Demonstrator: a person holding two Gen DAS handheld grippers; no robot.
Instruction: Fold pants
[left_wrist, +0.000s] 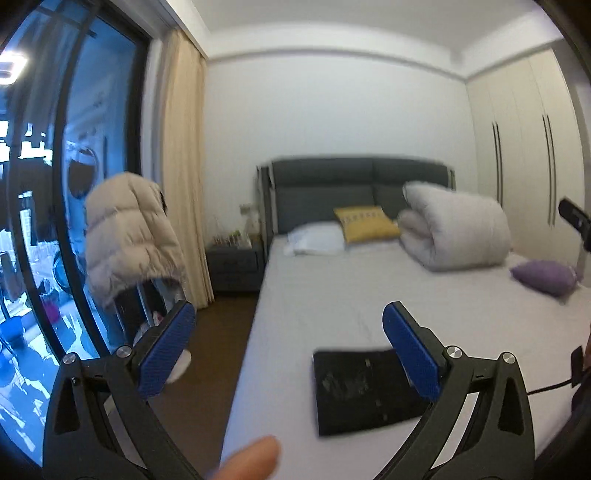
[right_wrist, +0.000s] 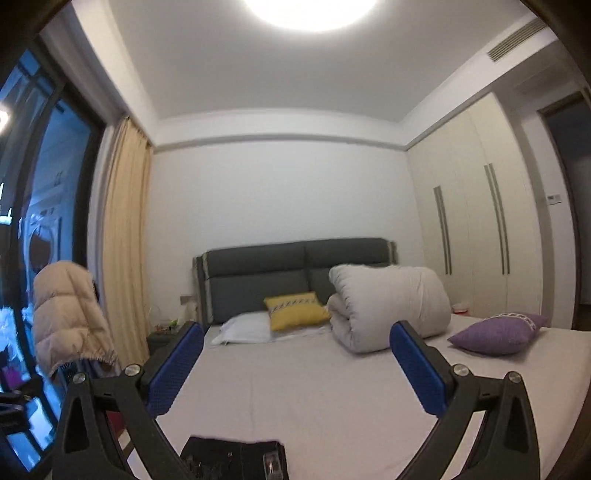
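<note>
Folded pants (left_wrist: 364, 391) lay on the bed (left_wrist: 332, 302), at 6 o'clock below the left tool (left_wrist: 288, 336) and at 7 o'clock from the right tool (right_wrist: 295, 354); both tools were fully open, empty and raised clear, the left seemingly nearer.

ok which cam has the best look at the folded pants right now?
Left wrist. The folded pants lie whole on the bed, a dark rectangle between the open left gripper fingers. Right wrist catches only their far edge at the bottom of frame, below the open right gripper.
</note>
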